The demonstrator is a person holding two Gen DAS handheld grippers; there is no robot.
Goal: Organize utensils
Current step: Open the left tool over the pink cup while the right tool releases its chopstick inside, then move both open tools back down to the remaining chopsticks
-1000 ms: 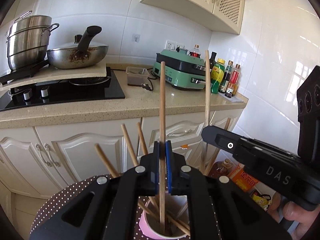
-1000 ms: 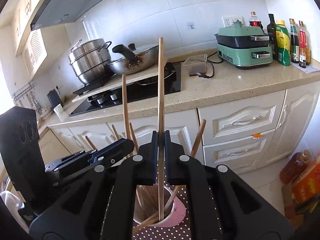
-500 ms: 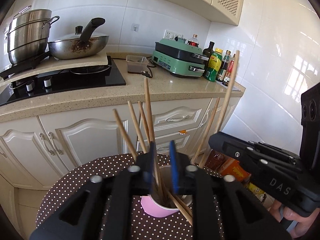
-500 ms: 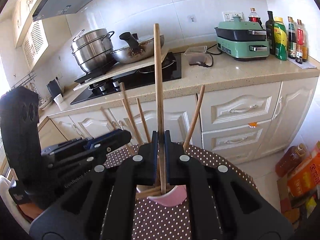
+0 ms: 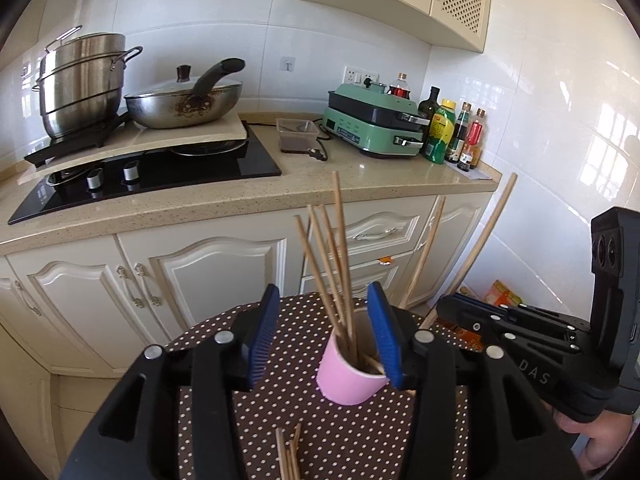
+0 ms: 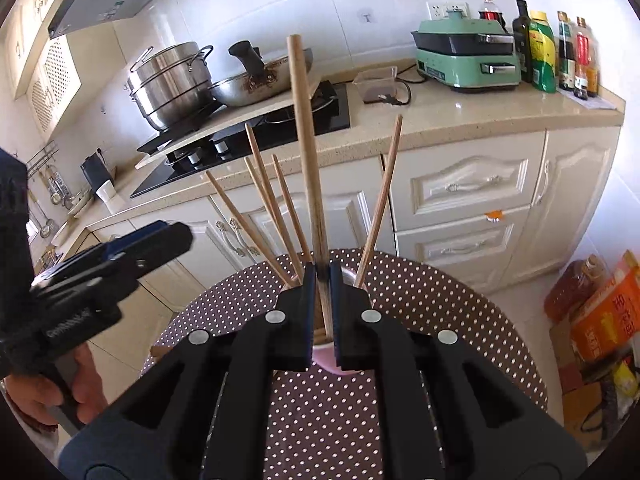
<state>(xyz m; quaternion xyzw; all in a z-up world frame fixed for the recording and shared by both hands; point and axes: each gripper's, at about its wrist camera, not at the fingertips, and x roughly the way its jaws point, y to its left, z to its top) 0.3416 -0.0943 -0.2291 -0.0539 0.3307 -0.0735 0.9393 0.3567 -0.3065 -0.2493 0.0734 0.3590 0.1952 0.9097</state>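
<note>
Left gripper (image 5: 326, 336) jaws opening, pads clear of sticks; pink cup (image 5: 347, 376) seen between them, on dotted table (image 5: 248, 432). Chopsticks (image 5: 334, 264) stand in cup, fanned toward 12 o'clock. Loose sticks (image 5: 289, 456) lie on table at 6 o'clock. Right gripper (image 6: 320, 312) clamped on chopstick (image 6: 305, 136), upright, tip down in cup.

You face cream cabinets (image 5: 208, 276) under a speckled counter (image 5: 360, 184); white tiled wall (image 5: 280, 20) behind, sunlit.
</note>
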